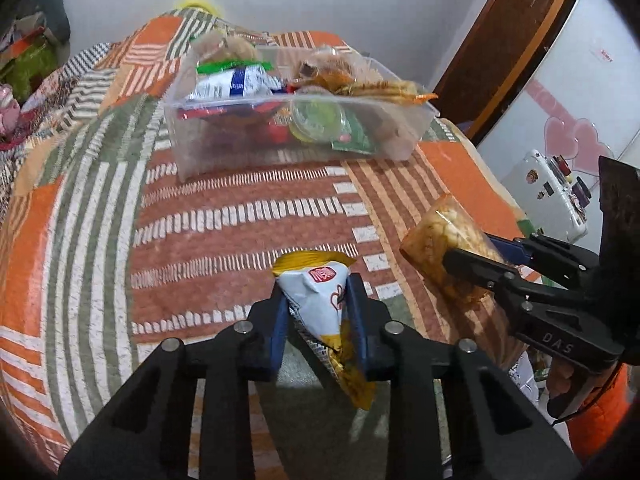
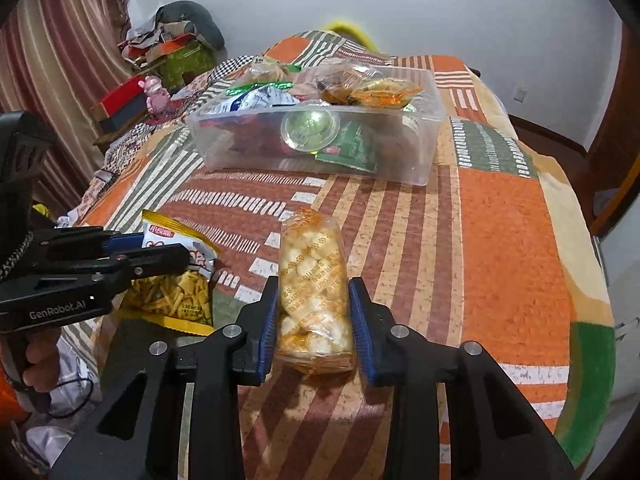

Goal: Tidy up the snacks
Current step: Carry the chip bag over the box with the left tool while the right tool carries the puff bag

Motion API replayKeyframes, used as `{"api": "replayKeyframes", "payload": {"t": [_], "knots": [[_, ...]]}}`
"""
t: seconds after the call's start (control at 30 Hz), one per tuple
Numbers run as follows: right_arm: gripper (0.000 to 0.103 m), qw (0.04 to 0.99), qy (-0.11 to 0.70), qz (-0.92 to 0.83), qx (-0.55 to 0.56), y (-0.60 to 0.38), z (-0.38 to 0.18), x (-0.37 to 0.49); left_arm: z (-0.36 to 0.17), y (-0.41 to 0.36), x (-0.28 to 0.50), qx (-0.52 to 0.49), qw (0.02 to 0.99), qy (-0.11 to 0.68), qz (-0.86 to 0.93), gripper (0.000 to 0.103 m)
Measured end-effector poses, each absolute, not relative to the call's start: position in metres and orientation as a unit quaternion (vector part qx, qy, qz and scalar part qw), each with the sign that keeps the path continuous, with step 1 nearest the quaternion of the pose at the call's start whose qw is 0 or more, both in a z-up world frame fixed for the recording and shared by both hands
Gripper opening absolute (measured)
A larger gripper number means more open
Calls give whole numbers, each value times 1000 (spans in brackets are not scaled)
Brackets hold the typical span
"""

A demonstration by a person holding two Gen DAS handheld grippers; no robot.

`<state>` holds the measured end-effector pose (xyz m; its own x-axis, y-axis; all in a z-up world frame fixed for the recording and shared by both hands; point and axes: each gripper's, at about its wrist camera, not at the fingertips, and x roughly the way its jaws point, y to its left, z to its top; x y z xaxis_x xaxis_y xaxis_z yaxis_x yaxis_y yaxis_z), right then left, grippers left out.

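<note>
The crinkled pale-blue and yellow foil snack packet (image 1: 320,304), printed with a red logo and a picture of thin yellow sticks, sits squeezed between the blue pads of the left tool (image 1: 318,316), which is clamped on it just above the orange, green and white patchwork bedspread (image 1: 100,200). Just beside it, the clear orange-tinted bag of pale puffed pieces (image 2: 314,288) is pinched lengthwise in the right tool (image 2: 314,320). Farther up the bed stands the clear plastic rectangular tub (image 2: 224,148), already heaped with wrapped snacks.
</note>
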<state>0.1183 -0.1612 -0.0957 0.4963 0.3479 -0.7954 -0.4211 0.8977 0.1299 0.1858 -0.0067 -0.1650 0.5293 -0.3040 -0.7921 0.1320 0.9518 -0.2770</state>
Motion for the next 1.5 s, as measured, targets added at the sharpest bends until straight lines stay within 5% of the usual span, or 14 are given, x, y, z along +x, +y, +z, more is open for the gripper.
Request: {"api": "replayKeyframes", "payload": {"t": [0.97,1.5], "knots": [[30,913,344,221,19,-160,-17,194,-63,7,265,-32,937,336,-86,21],[30,918,357,173,30,-162,-34,260,-86,-9,336,-24,930,356,-88,21]]}}
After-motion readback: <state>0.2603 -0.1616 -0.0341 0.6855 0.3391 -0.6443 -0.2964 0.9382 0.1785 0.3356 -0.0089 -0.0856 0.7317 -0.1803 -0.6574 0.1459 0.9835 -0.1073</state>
